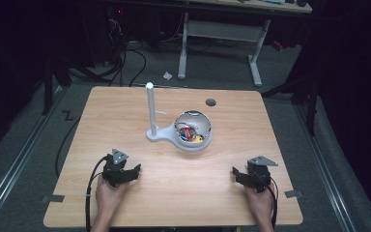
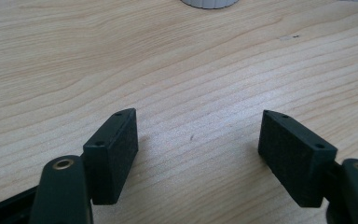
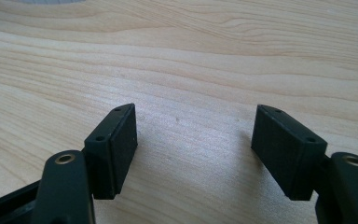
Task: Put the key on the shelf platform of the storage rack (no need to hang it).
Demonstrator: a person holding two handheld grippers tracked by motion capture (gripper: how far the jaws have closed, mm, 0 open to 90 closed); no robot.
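where the high view adds a bowl [image 1: 193, 129], both grippers' fingers [image 2: 114, 149] spread, empty.

high view overhead, tool views near table [image 1: 174, 183]

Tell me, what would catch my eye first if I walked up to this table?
Probably the shiny bowl near the middle of the wooden table, with small colourful bits inside, sitting on a white stand whose tall post rises just to its left. Next, the two black claws at the near edge: the left claw and the right claw, each held in a hand, both open and holding nothing.
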